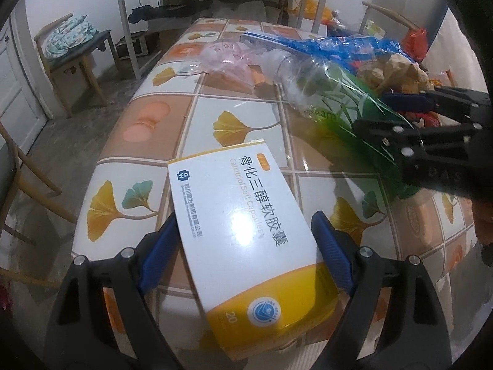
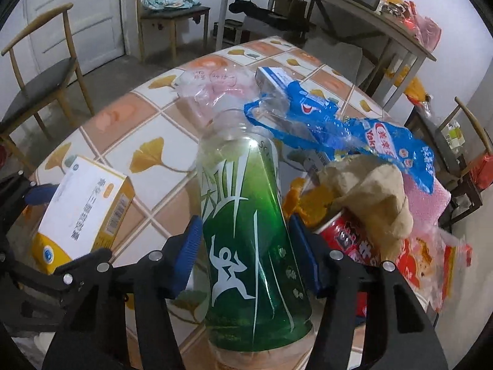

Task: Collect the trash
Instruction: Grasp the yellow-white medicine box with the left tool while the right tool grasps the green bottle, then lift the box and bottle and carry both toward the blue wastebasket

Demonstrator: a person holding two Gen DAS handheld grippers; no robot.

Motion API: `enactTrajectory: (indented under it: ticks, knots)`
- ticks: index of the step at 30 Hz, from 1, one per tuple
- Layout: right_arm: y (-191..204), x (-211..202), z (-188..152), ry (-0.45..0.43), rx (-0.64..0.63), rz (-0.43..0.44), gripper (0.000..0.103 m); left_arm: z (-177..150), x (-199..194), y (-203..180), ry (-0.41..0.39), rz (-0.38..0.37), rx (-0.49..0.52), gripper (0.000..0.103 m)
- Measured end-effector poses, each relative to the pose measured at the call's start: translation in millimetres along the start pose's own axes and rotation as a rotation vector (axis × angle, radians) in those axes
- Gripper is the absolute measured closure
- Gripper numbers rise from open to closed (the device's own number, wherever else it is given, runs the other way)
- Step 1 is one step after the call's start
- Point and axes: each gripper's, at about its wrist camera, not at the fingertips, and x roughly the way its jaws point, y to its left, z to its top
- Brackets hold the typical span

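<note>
Left gripper point(image 1: 243, 243) has its fingers clamped on the medicine box point(image 1: 246, 215), right gripper point(image 2: 243, 249) squeezes the green bottle point(image 2: 246, 231), both lifted clear of the tabletop point(image 1: 246, 117) for binning; beyond, wrappers point(image 2: 354, 129) wait in a heap.

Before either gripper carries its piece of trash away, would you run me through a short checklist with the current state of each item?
1. Left gripper pads on both sides of the medicine box: ok.
2. Right gripper pads against the green bottle: ok.
3. Bottle free of the blue wrapper at its neck: cannot tell.
4. Box lifted off the table: cannot tell.
5. Bin or bag for the trash in view: not ok, none visible.
</note>
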Motion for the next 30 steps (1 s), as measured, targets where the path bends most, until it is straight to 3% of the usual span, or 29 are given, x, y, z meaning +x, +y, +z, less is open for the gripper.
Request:
enactTrajectory:
  ticks: [10, 14, 17, 23, 25, 26, 30]
  knots:
    - [-14, -43, -65, 0.125, 0.173, 0.199, 0.046, 0, 1, 4, -0.001, -0.023, -0.007, 0.022]
    - [-25, -43, -75, 0.124, 0.272, 0.277, 0.041, 0, 2, 4, 0.004, -0.028, 0.006, 0.022]
    - [-26, -34, -71, 0.115, 0.300, 0.273, 0.031, 1, 3, 3, 0.008, -0.024, 0.016, 0.022]
    - [-19, -16, -55, 0.094, 0.276, 0.291, 0.031, 3, 4, 3, 0.014, -0.013, 0.010, 0.024]
    - [-18, -17, -55, 0.092, 0.261, 0.256, 0.035, 5, 5, 2, 0.019, -0.004, 0.006, 0.025]
    - [-19, -16, -57, 0.096, 0.267, 0.273, 0.043, 5, 5, 2, 0.021, -0.002, 0.005, 0.026]
    - [-20, -19, -62, 0.101, 0.284, 0.278, 0.044, 6, 4, 0, 0.025, 0.015, 0.009, 0.027]
